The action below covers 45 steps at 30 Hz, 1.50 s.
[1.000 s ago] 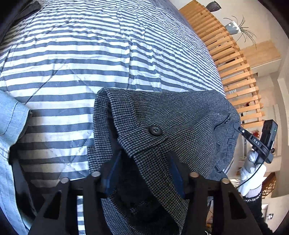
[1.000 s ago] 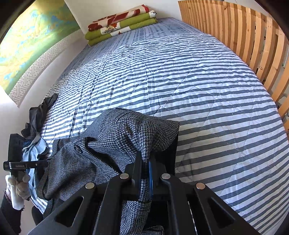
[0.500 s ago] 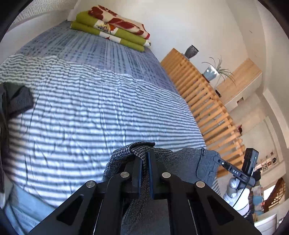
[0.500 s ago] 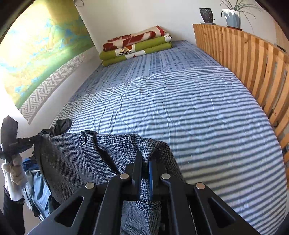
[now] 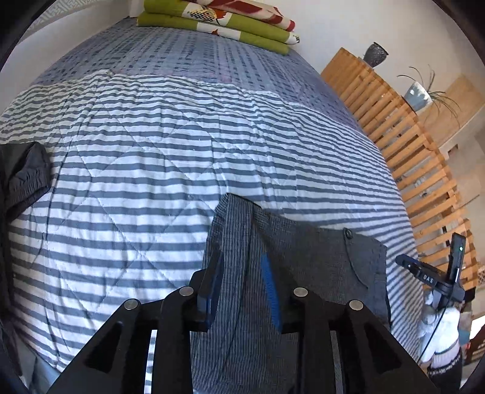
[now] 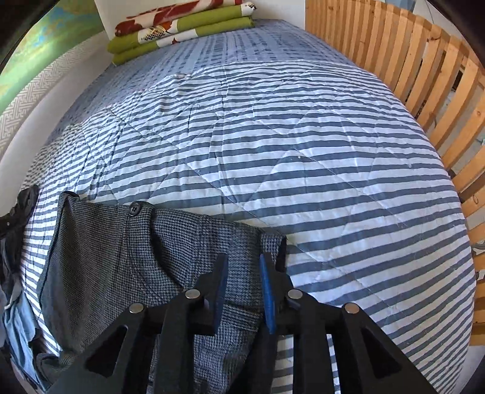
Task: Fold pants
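The grey houndstooth pants (image 5: 318, 260) lie on the striped bed cover (image 5: 151, 157), waistband spread flat and the dark button (image 5: 347, 233) at its top edge. My left gripper (image 5: 241, 272) stands open at the waistband's left corner, with cloth loose between its blue pads. In the right wrist view the pants (image 6: 106, 257) spread leftward, button (image 6: 134, 209) facing up. My right gripper (image 6: 242, 278) is open over the waistband's right corner, its fingers apart above the fabric. The left wrist view also catches the right-hand gripper body (image 5: 436, 278), held by a white-gloved hand (image 5: 439, 333).
Folded green and red blankets (image 6: 182, 27) sit at the head of the bed. A wooden slatted rail (image 6: 424, 75) runs along the right side. A dark garment (image 5: 24, 175) and light blue clothes (image 6: 12, 318) lie at the left edge. A vase (image 5: 376, 54) and plant pot (image 5: 419, 95) stand beyond the rail.
Both grippers were shut on the lifted waistband half a second ago; both have now opened. The pants have come down and lie spread on the cover.
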Each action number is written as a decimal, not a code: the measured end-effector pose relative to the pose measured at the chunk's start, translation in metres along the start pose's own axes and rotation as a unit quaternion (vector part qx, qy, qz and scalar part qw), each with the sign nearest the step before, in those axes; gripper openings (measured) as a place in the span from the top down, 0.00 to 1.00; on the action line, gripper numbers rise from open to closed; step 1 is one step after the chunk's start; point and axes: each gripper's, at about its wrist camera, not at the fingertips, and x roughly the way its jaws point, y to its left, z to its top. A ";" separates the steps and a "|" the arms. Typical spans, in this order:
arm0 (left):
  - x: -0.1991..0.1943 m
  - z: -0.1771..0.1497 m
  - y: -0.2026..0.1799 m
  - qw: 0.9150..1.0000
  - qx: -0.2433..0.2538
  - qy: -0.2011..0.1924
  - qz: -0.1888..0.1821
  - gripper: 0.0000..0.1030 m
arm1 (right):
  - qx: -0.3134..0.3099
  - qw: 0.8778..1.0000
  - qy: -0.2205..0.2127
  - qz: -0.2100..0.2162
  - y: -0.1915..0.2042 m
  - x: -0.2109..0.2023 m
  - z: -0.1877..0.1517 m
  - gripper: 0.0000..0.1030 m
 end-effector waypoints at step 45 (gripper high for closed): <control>0.075 -0.158 -0.257 0.942 0.202 0.191 -0.188 0.99 | 0.051 0.976 0.010 0.210 -0.031 -0.055 -0.142 0.97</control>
